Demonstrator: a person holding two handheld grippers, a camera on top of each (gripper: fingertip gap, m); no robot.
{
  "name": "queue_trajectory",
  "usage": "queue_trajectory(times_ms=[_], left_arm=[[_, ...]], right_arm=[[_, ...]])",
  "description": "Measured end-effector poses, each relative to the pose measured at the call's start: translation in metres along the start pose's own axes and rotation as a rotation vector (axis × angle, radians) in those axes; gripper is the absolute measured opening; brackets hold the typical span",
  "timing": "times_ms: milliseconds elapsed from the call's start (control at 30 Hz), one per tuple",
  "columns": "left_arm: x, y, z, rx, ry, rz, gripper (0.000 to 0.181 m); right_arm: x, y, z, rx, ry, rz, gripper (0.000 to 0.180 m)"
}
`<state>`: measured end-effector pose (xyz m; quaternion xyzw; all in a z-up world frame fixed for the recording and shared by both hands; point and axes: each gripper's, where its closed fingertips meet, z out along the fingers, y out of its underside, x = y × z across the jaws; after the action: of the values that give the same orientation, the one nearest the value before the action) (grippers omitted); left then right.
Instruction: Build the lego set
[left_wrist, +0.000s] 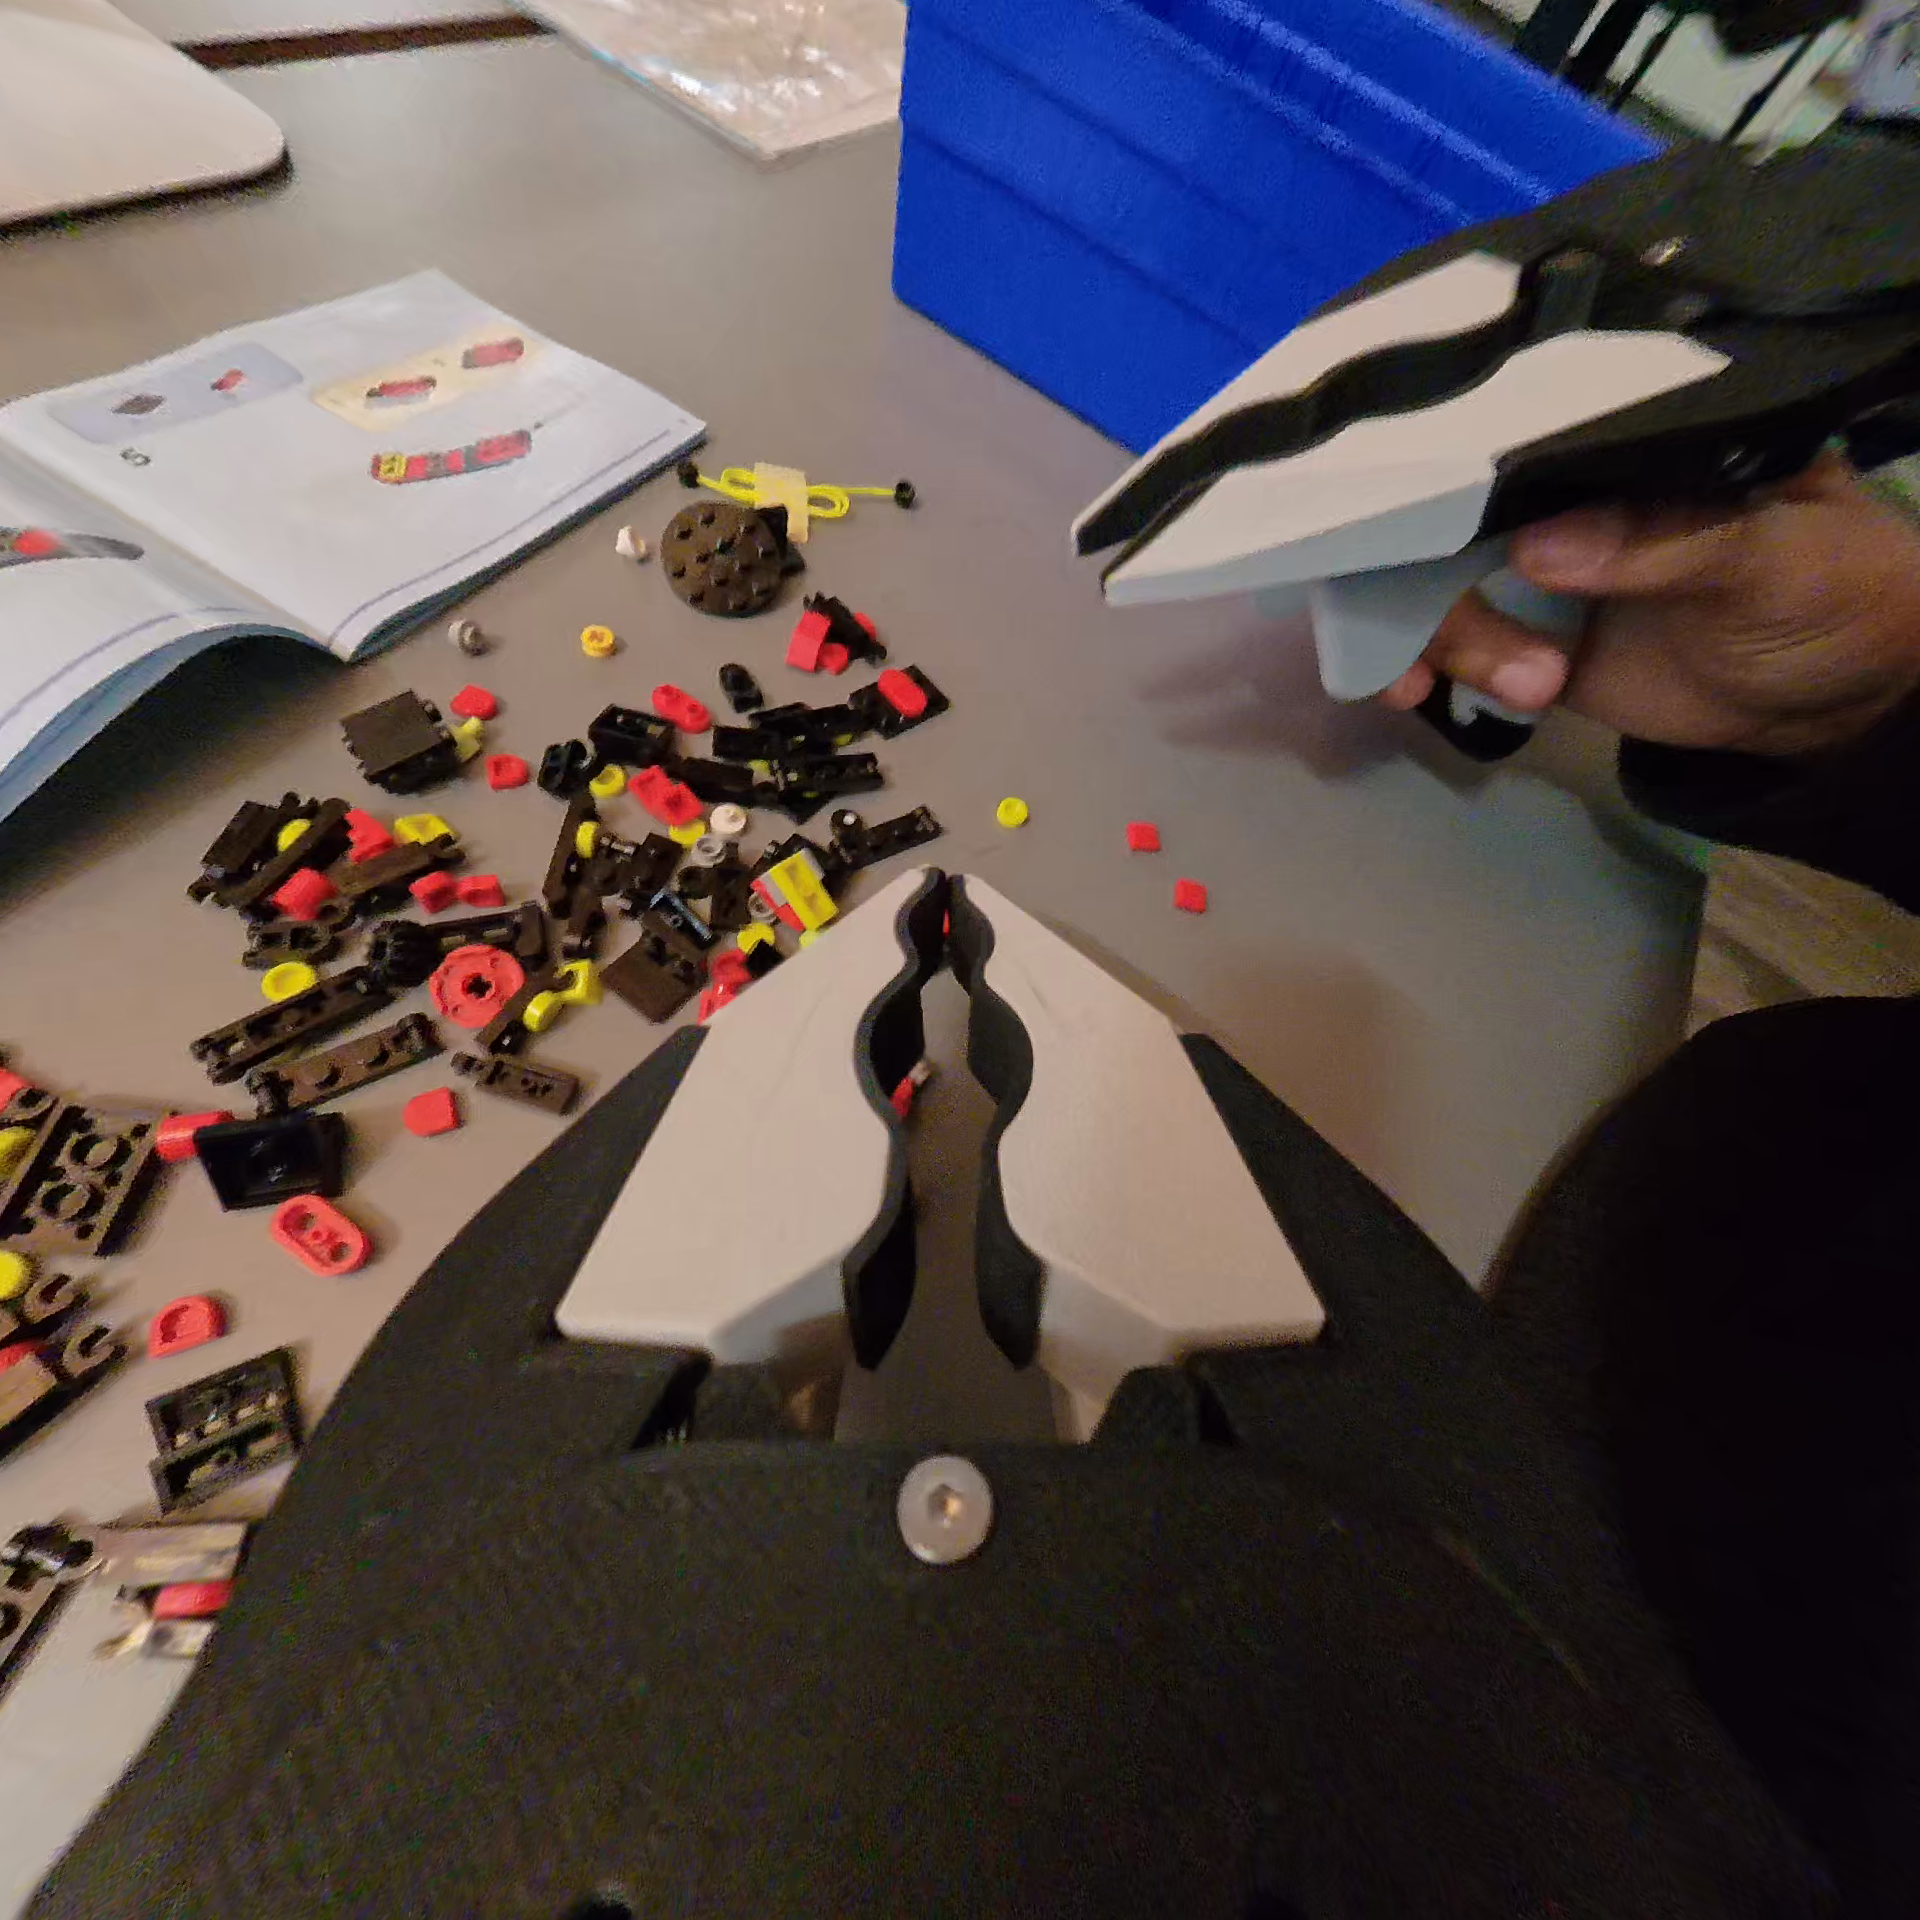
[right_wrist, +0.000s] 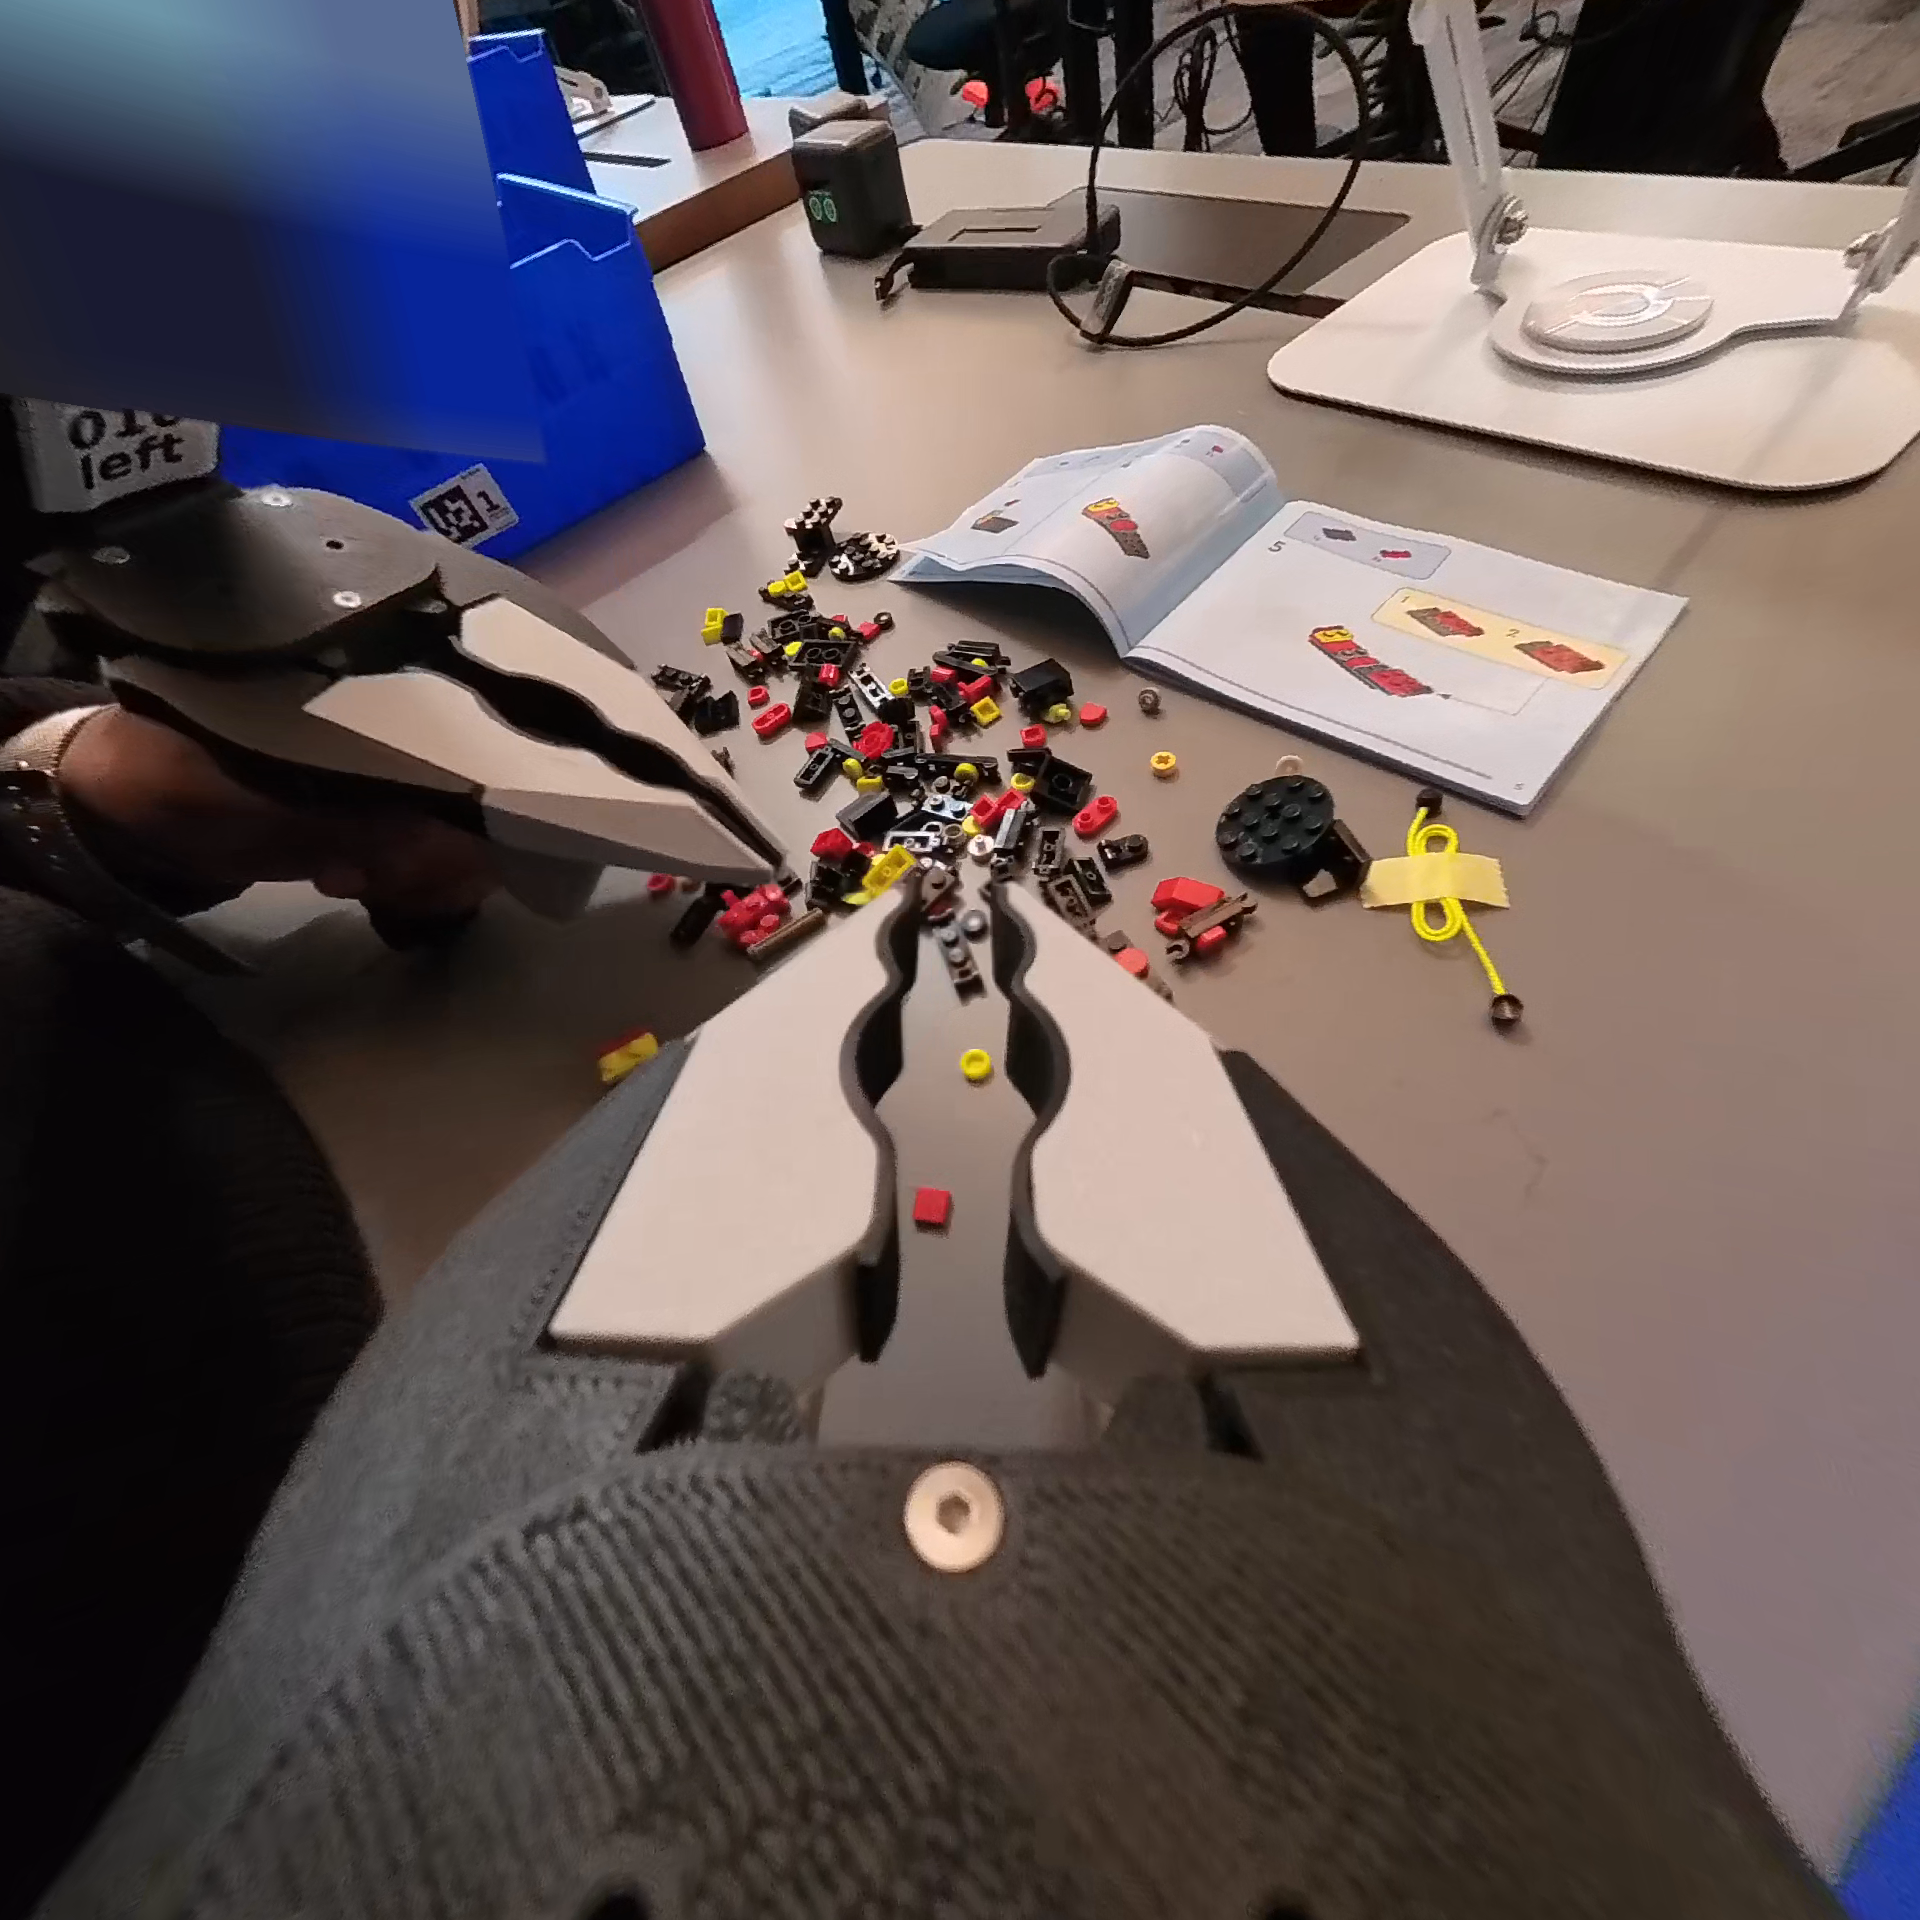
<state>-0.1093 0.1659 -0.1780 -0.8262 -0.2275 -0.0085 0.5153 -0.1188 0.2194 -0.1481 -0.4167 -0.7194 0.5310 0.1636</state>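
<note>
Loose black, red and yellow lego pieces (left_wrist: 644, 831) lie in a pile on the grey table (left_wrist: 1351, 935); the pile also shows in the right wrist view (right_wrist: 914, 748). My left gripper (left_wrist: 945, 894) is low at the pile's near edge, shut, with a sliver of a small red piece (left_wrist: 948, 920) between its tips. It shows from the side in the right wrist view (right_wrist: 774, 862). My right gripper (right_wrist: 958, 891) is open and empty, pointing at the pile. It hovers above the table to the right (left_wrist: 1091, 556).
An open instruction booklet (right_wrist: 1299, 623) lies beyond the pile. A black round plate (right_wrist: 1273, 821) and a taped yellow string (right_wrist: 1439, 894) lie beside it. A blue bin (left_wrist: 1195, 208) stands behind, a white stand base (right_wrist: 1610, 353) at the back. The table edge (left_wrist: 1704, 935) is close on the right. Some 7 centimeters of space lies between my two pairs of fingers. It is some 11 centimeters from my right tips to the black round plate (right_wrist: 1273, 821). It turns up in the left wrist view (left_wrist: 721, 558) as well.
</note>
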Motion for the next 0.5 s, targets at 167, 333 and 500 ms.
queue_trajectory(times_ms=[167, 333, 500], left_arm=[[0.002, -0.013, -0.005, 0.070, 0.023, -0.016, 0.000], [-0.018, -0.052, -0.033, 0.288, -0.088, -0.094, 0.000], [-0.027, -0.060, -0.047, 0.373, -0.024, -0.222, 0.000]], right_arm=[[-0.003, 0.000, 0.000, -0.003, -0.017, -0.005, 0.011], [-0.018, 0.001, 0.002, 0.000, -0.094, 0.026, 0.002], [-0.021, 0.004, 0.007, -0.015, -0.063, 0.005, 0.002]])
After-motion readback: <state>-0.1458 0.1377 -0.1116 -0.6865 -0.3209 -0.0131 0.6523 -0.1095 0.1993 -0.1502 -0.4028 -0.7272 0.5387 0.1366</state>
